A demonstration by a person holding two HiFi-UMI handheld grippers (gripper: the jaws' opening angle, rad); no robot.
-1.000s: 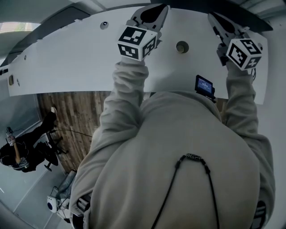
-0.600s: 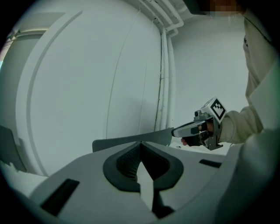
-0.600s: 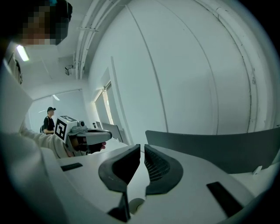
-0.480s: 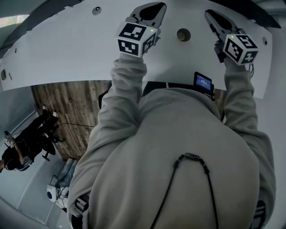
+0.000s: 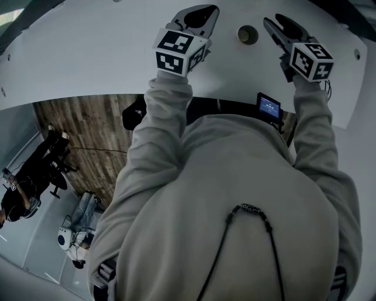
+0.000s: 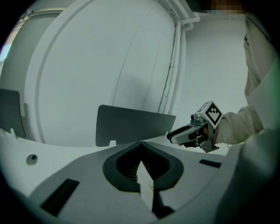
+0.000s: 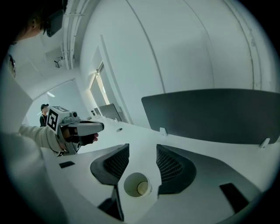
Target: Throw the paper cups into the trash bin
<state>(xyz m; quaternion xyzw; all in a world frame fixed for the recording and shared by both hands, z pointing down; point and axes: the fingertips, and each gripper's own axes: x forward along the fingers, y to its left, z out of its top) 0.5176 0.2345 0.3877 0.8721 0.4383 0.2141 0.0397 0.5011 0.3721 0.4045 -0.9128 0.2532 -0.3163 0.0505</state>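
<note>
One paper cup (image 5: 247,34) stands upright on the white table (image 5: 88,59), its open mouth facing up. My right gripper (image 5: 271,20) hovers just right of it. Its jaws have just been opening and now stand wide. In the right gripper view the cup (image 7: 137,186) shows low in the gap of the right gripper (image 7: 142,148), and the pads do not touch it. My left gripper (image 5: 202,10) is to the cup's left, shut and empty, its tips meeting (image 6: 141,146). No trash bin is in view.
A dark divider panel (image 7: 210,113) stands along the table's far side, also seen from the left gripper (image 6: 131,124). A small screen device (image 5: 268,109) sits at the table's near edge. A person (image 5: 23,188) sits on the floor side at lower left.
Both grippers have come down toward the table. The right gripper's jaws went from shut to wide open, and it now lies closer to the cup.
</note>
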